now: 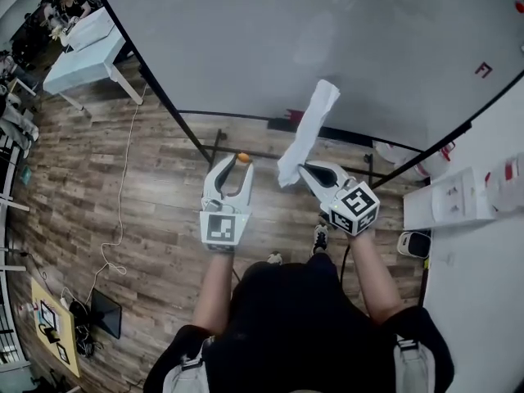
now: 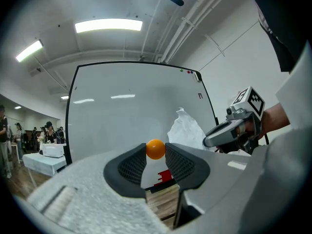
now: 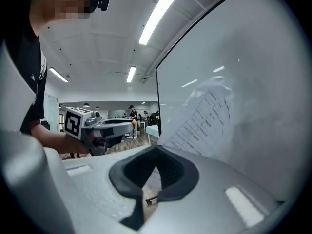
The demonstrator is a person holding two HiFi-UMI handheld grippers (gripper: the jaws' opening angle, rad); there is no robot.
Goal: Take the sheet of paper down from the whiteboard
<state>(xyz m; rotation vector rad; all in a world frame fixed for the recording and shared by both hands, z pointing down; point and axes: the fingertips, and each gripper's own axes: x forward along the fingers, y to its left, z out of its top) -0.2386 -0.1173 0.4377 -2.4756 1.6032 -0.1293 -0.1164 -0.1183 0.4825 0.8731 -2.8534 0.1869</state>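
Seemingly freed already, the sheet of paper point(image 1: 309, 129) is pinched by the right gripper point(image 1: 302, 169) against the whiteboard point(image 1: 327, 39), an orange ball point(image 2: 155, 148) is clamped in the left gripper point(image 1: 240, 161), and drawing the sheet clear is called for next.

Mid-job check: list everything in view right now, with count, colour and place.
whiteboard: one, white, straight ahead.
sheet of paper: one, white, printed, in front of the whiteboard, lower end in the right gripper's jaws.
ball: one, orange, between the left gripper's jaws.
table: one, pale blue, far left.
cable: one, white, on the wooden floor.
left gripper: one, pale grey, shut on the ball.
right gripper: one, pale grey, shut on the sheet of paper.
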